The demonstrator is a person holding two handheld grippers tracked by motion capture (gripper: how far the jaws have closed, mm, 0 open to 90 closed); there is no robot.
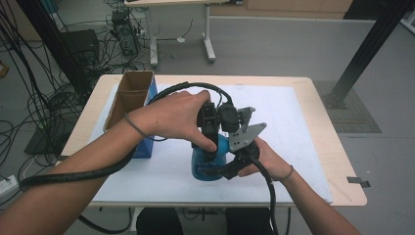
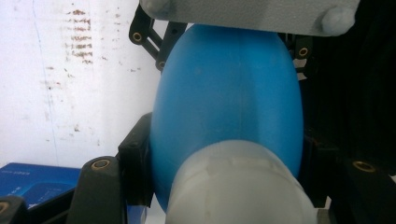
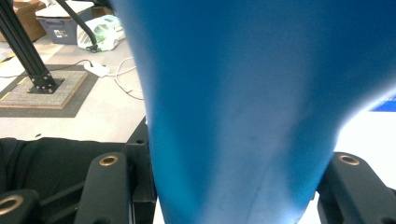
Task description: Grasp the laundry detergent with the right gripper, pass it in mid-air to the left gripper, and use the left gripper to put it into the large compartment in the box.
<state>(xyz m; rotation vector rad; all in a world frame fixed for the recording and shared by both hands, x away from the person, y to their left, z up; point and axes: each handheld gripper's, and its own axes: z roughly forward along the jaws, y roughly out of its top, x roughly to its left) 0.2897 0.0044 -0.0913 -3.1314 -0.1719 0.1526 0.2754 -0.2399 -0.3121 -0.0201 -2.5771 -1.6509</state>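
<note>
Blue rubber bulb (image 1: 208,164) sits near the front edge of the table (image 1: 318,147), over the white sheet (image 1: 288,127), pinned between your two grippers. In the left gripper view the bulb (image 2: 229,107) reads as a smooth egg shape with a whitish translucent cap (image 2: 233,186) at the near end. In the right gripper view its body (image 3: 243,102) narrows toward the bottom of the frame like a funnel.

Your left gripper (image 1: 211,147) comes in from above, its body under your left hand (image 1: 171,115). Its black jaws sit against both flanks of the bulb, one on each side, clamped on it. Your right gripper (image 1: 230,166) meets the bulb from the lower right, the grey three-cornered plate (image 1: 247,134) tilted up above it, your right hand (image 1: 266,159) behind. Its jaws also press the bulb from either side, closed on the narrow part.

The two grippers are touching or very nearly so at the bulb; you cannot tell which from above. Cables trail off each: a thick one (image 1: 73,174) back along your left forearm, another (image 1: 270,196) down past your right wrist.

To the left on the table stands an open cardboard box (image 1: 128,95), with a blue box (image 1: 147,142) just beside it. The blue box (image 2: 37,179) also shows low in the left gripper view. Beyond the table lie grey floor, loose wires, and a black frame post (image 1: 364,49).
</note>
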